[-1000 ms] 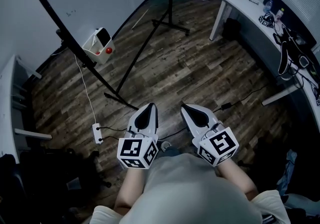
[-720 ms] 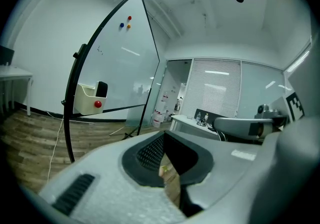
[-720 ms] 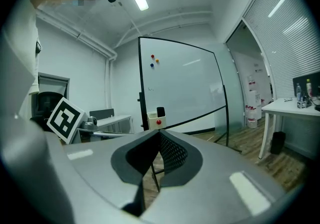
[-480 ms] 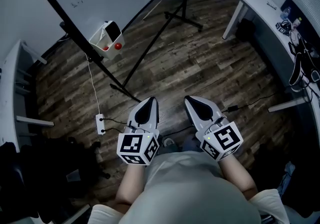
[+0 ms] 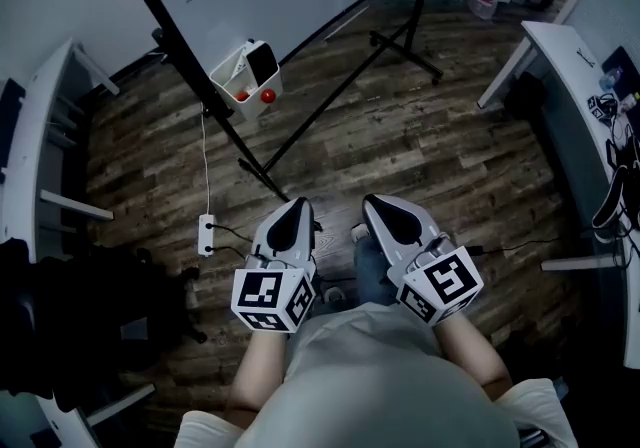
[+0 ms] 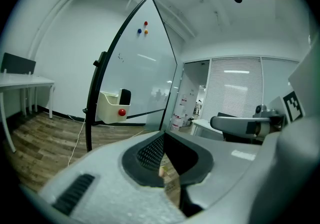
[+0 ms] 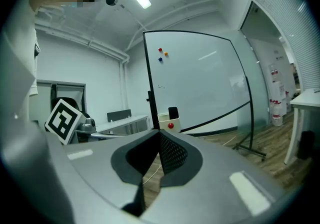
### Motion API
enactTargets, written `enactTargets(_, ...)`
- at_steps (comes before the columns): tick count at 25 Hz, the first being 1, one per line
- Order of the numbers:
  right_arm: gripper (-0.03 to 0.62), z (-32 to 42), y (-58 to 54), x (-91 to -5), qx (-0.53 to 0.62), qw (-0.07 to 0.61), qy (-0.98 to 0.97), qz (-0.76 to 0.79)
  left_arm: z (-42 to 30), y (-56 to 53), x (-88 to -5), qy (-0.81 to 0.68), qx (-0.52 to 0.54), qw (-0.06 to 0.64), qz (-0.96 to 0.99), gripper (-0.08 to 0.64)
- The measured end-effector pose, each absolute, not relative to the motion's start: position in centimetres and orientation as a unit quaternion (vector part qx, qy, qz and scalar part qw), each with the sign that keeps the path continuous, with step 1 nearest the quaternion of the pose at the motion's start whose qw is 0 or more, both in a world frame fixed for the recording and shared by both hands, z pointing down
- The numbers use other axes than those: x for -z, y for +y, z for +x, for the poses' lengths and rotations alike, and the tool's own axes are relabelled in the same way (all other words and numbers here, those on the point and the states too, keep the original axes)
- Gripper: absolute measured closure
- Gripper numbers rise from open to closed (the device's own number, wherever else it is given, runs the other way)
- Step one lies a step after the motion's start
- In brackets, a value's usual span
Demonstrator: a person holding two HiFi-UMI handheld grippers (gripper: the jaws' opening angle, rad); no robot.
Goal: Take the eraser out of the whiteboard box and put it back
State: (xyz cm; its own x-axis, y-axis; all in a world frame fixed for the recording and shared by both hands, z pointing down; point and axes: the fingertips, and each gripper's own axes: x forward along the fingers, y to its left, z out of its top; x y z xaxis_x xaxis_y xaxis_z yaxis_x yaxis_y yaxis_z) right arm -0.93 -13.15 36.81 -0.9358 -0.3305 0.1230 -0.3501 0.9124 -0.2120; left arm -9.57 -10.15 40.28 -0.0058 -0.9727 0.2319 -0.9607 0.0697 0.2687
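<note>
Step in hand: approach; reach not begun.
- Left hand-held gripper (image 5: 298, 206) and right hand-held gripper (image 5: 370, 202) side by side close to body. Both have jaws pressed together, nothing between.
- Eraser (image 5: 262, 61) upright in whiteboard box (image 5: 232, 71), well ahead of both, left of left one's line.
- Next move, likely: close distance, spread one pair of jaws, line up on eraser top.
- Head view alone shows power strip (image 5: 207, 234) on floor along way.
- Right gripper view alone puts box nearly dead ahead and shows red magnet (image 7: 170, 126) on its front.
</note>
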Motion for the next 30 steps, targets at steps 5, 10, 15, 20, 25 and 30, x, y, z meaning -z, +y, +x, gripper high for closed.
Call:
enactTargets(5,0.588,-4.1,-16.8,-36.6,-0.107,0.048,-0.986,0.116,-11.7,-13.2,-40.3,-0.742,0.028,0.179,0.646,0.555)
enactTargets(10,0.588,-6.7,-20.1,-36.3,-0.091,0.055,-0.993,0.059,-13.4,-16.3,-39.8,-0.766,0.036,0.171,0.619,0.555)
enactTargets(15,0.588,-9.0,-23.4,-36.2,-0.085,0.053,-0.995,0.013,-15.0,-19.3,-40.3,-0.789,0.041,0.172,0.589,0.555)
enactTargets(20,0.588,-11.4,-26.4,-35.8,-0.072,0.055,-0.995,-0.039,-16.7,-21.7,-40.0,-0.814,0.050,0.168,0.554,0.555)
enactTargets(25,0.588,-14.2,-28.4,-35.4,-0.061,0.055,-0.992,-0.099,-18.3,-22.7,-39.7,-0.841,0.057,0.163,0.512,0.555)
enactTargets(30,0.588,-16.7,-29.8,-35.1,-0.044,0.049,-0.986,-0.153,-19.2,-23.3,-39.8,-0.858,0.058,0.161,0.485,0.555)
